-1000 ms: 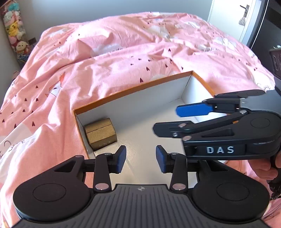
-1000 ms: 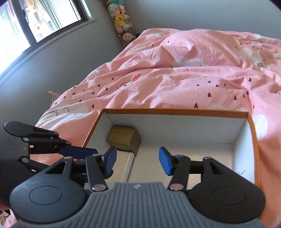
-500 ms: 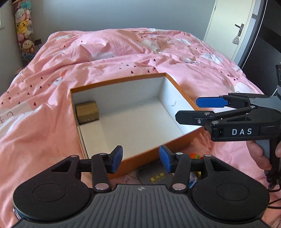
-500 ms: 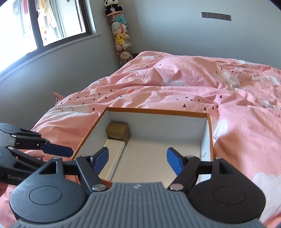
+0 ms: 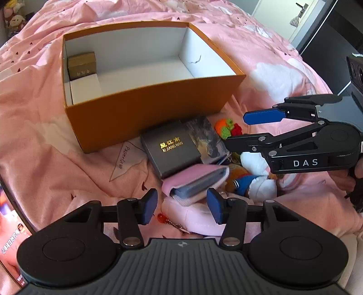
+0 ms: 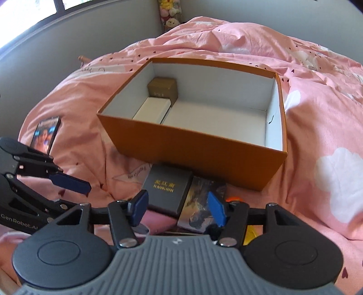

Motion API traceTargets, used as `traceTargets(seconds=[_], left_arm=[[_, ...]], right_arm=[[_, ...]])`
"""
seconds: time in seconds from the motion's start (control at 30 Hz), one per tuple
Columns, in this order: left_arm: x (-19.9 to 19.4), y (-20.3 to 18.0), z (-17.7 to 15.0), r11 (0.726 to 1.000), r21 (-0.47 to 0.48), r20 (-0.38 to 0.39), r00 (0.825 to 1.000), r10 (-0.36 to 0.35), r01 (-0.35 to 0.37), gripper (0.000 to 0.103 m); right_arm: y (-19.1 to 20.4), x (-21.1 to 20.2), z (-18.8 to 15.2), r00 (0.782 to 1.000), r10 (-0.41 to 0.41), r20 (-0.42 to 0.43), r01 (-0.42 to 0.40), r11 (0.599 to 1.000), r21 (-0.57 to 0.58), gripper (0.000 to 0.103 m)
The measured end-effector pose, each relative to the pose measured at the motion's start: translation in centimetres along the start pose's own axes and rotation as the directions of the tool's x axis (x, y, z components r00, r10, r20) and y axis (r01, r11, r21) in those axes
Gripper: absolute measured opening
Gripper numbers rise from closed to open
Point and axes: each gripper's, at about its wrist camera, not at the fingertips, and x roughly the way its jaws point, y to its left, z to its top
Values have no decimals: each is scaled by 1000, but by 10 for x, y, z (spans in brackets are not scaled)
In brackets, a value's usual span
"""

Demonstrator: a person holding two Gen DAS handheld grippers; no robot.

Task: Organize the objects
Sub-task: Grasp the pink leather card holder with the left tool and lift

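Left wrist view had swung back from the orange box to the clutter beside it; left gripper and right gripper, both spread and empty, faced the black case, apparently next.

Home bedroom, pink duvet, plush toys, window

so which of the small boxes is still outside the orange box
The black box with gold XIJIANGNAN lettering, lying on the pink bedding just in front of the orange box. The gold-brown box and the white box already sit inside, along its left wall.
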Motion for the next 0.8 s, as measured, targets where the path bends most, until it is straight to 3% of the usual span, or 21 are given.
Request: traceTargets(seconds=[0.17, 0.3, 0.6, 0.8], left_arm=[[12, -1, -1, 1000, -10, -11, 1000, -5, 5, 65], [22, -1, 0, 1000, -21, -18, 1000, 3, -4, 65], [20, 11, 2, 994, -106, 55, 998, -1, 7, 53], [19, 13, 5, 995, -94, 67, 998, 19, -12, 56]], right_arm=[[13, 7, -16, 994, -22, -107, 3, 986, -169, 50], [17, 17, -21, 987, -7, -158, -25, 980, -200, 44], [23, 34, -9, 987, 7, -159, -43, 974, -220, 24], [22, 45, 5, 991, 15, -136, -44, 976, -211, 18]])
